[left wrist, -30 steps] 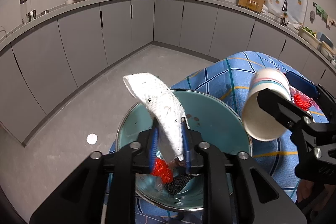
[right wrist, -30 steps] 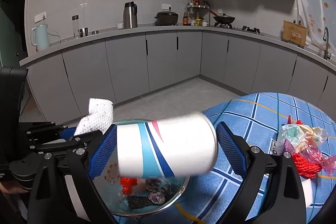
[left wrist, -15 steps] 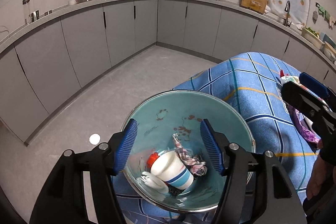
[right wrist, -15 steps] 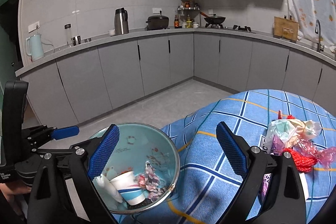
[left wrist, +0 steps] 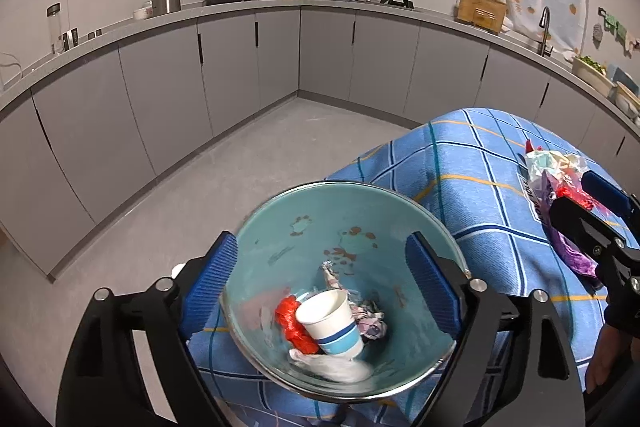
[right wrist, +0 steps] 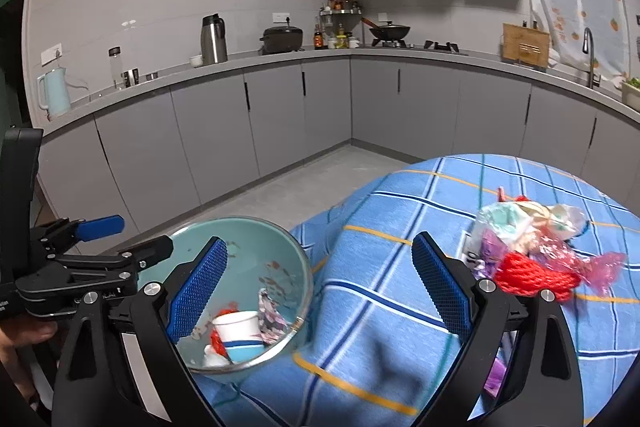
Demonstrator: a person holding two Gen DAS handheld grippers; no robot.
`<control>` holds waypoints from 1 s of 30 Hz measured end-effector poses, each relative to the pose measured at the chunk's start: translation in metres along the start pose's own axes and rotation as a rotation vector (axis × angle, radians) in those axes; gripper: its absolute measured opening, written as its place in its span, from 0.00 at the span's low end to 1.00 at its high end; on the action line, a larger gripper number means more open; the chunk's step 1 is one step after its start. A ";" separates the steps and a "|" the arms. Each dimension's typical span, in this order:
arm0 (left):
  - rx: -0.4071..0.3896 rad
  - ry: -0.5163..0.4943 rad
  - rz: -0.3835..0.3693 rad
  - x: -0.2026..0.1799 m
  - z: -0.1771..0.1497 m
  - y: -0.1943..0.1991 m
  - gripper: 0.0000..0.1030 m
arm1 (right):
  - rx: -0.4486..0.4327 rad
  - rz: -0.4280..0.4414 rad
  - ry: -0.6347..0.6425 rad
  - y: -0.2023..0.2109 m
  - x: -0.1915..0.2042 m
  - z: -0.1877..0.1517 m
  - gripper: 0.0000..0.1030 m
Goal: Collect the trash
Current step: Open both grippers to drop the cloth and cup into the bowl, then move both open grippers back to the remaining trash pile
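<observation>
A teal bowl [left wrist: 280, 227] [right wrist: 248, 239] stands at the near-left edge of the blue checked table [left wrist: 460, 155] [right wrist: 400, 211]. In it lie a paper cup [left wrist: 330, 323] [right wrist: 238, 331], a red net [left wrist: 292, 323], a white tissue [left wrist: 332, 367] and a crumpled wrapper [left wrist: 370, 319]. My left gripper [left wrist: 320, 259] [right wrist: 132, 239] hovers over the bowl, its jaws opening and pressing on nothing. My right gripper [right wrist: 320, 267] [left wrist: 592, 219] is open and empty above the cloth, between the bowl and a trash pile [right wrist: 528, 255] [left wrist: 556, 183] of wrappers and red netting.
Grey cabinets [right wrist: 280, 131] with a worktop curve around the far side, carrying a kettle, a pot and a wok. Bare grey floor [left wrist: 200, 187] lies left of the table. A person's hand [right wrist: 24, 331] holds the left gripper's handle.
The left gripper let go of the white tissue and the right let go of the paper cup; both now lie in the bowl. Both jaws opened wide. The right gripper shifted rightward.
</observation>
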State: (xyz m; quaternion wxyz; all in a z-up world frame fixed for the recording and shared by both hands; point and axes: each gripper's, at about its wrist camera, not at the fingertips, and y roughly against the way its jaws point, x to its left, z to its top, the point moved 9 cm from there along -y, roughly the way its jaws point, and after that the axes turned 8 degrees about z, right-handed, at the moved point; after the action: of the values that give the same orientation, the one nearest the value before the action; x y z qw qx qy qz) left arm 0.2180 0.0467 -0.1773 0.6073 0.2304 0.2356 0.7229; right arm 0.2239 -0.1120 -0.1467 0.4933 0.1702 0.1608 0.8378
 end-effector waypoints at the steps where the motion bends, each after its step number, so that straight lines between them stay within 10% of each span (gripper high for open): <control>1: 0.000 -0.003 -0.003 -0.003 -0.001 0.001 0.84 | 0.000 -0.006 -0.002 0.002 -0.003 -0.001 0.90; 30: -0.045 -0.249 -0.163 -0.163 -0.001 0.028 0.87 | -0.019 -0.291 -0.172 0.106 -0.141 -0.062 0.89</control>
State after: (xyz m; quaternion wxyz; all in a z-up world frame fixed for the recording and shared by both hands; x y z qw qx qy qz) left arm 0.2211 -0.1185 -0.1684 0.6936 0.2847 0.1601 0.6420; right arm 0.1785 -0.2918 -0.1735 0.6230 0.2115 0.1332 0.7412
